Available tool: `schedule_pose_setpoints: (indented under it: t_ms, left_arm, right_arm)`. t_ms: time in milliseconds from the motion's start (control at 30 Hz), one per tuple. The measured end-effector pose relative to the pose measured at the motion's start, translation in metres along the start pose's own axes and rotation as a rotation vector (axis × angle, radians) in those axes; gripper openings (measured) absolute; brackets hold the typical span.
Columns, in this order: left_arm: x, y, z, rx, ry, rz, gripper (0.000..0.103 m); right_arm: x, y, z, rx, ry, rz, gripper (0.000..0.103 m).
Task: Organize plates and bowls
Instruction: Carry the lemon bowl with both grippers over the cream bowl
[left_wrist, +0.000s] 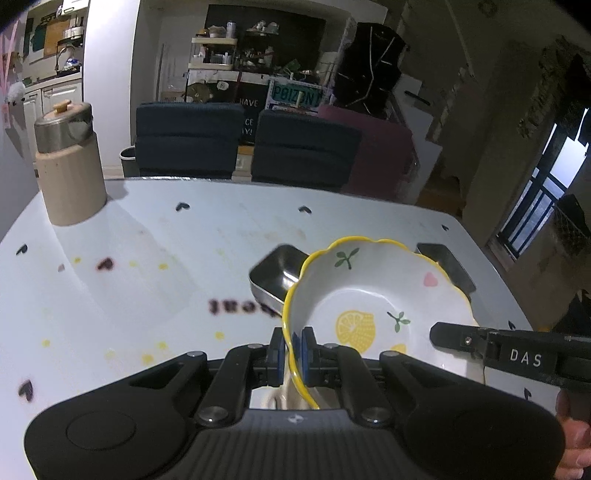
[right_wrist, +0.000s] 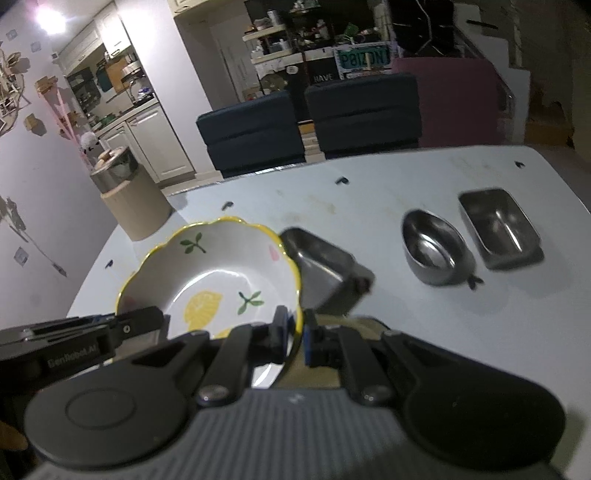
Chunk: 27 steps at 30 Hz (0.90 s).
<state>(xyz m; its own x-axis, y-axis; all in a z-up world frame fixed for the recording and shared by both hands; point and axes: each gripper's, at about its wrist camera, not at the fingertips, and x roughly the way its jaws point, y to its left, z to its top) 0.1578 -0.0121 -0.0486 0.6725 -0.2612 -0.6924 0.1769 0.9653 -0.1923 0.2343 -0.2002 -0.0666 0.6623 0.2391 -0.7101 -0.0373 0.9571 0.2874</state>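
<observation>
A white ceramic bowl (left_wrist: 369, 291) with a wavy yellow rim and lemon prints is held between both grippers, over the white table. My left gripper (left_wrist: 293, 350) is shut on its near left rim, the blue pads pinching the wall. My right gripper (right_wrist: 295, 336) is shut on the opposite rim of the bowl (right_wrist: 218, 273). Each gripper shows in the other's view: the right gripper (left_wrist: 439, 334) and the left gripper (right_wrist: 147, 321). A rectangular steel dish (right_wrist: 317, 258) lies right behind the bowl, partly hidden by it; its end shows as the steel dish (left_wrist: 277, 273).
An oval steel bowl (right_wrist: 436, 247) and a second rectangular steel dish (right_wrist: 498, 229) sit side by side at the table's right. A tall beige canister (left_wrist: 70, 173) with a steel lid stands at the far left corner. Dark chairs (left_wrist: 188, 140) line the far edge.
</observation>
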Motion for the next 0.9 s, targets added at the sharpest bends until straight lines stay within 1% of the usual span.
schedule_pose_setpoints:
  t_ms: [167,333,467,667,900]
  left_arm:
    - [0.003,-0.011,-0.014,0.003,-0.008,0.0,0.009]
    - [0.011,-0.018,-0.023,0.003,-0.002,-0.022,0.009]
    - [0.024,-0.02,-0.029,0.005,0.033,-0.031,0.009]
    - [0.045,-0.016,-0.035,-0.006,0.085,-0.046,0.009]
    - [0.059,-0.014,-0.038,-0.012,0.113,-0.053,0.009]
  right_arm:
    - [-0.008,-0.017,-0.026,0.034,-0.003,-0.002,0.009]
    - [-0.012,-0.031,-0.039,0.063,-0.006,-0.005,0.009]
    - [-0.01,-0.034,-0.038,0.074,0.01,-0.024,0.009]
    - [0.002,-0.043,-0.045,0.084,0.062,-0.046,0.009]
    - [0.01,-0.043,-0.044,0.08,0.093,-0.075,0.009]
